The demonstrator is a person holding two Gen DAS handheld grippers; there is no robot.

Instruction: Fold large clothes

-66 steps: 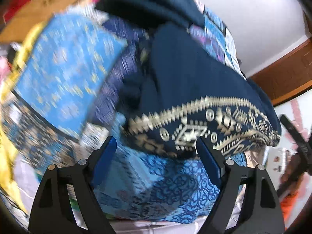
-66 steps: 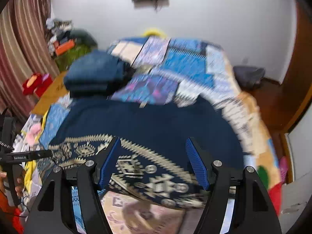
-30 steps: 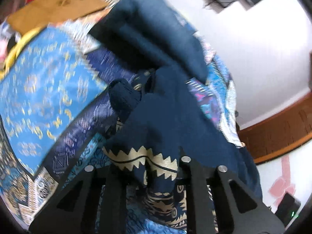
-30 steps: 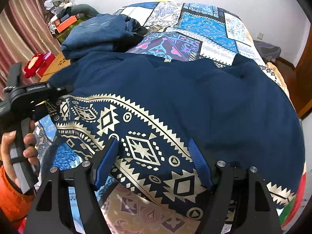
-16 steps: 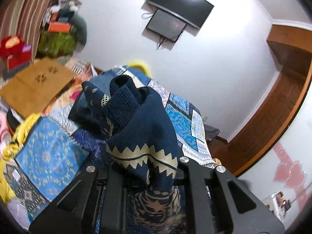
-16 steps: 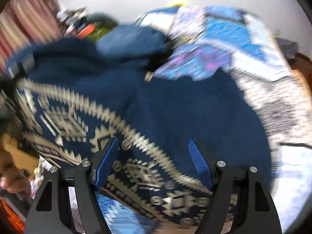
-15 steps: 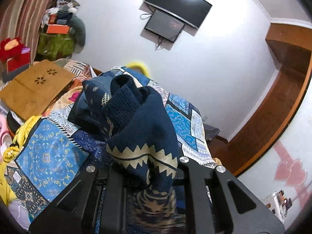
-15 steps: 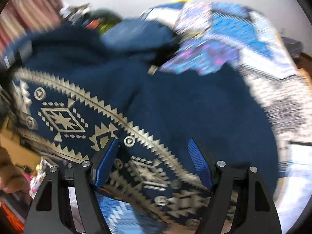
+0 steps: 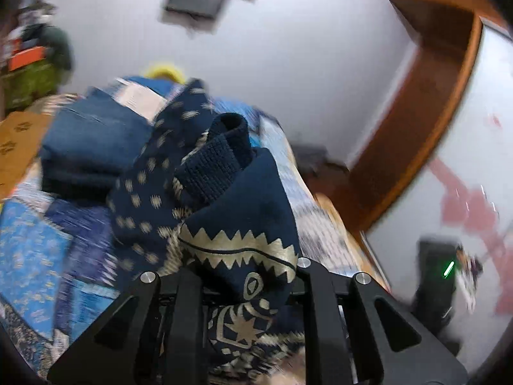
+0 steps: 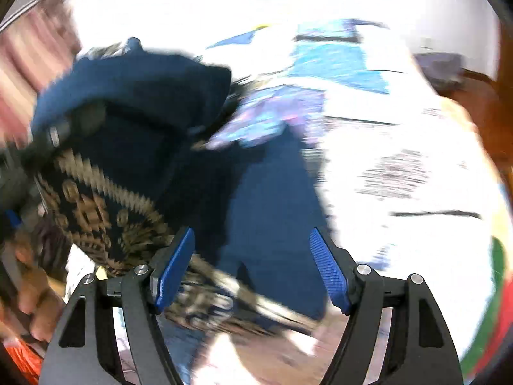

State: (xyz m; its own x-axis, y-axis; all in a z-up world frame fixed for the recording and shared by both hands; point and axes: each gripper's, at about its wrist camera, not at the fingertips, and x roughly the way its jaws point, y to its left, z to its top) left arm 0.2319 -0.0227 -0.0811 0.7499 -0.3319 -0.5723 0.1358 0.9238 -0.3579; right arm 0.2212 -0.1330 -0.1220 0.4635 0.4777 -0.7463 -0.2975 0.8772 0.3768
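Navy knit sweater (cream zigzag trim) is clamped in the left gripper at frame bottom centre, bunched above the quilt. In the right view, the right gripper stands apart, holding nothing, with the blurred sweater hanging at left.

navy gold-patterned sweater | bunched, lifted | above bed

The matte black two-finger left gripper shows triangular cut-outs and round silver screws. The matching black right gripper carries textured blue pads. A bare-skinned hand, blurred, adjoins what may be an orange sleeve.
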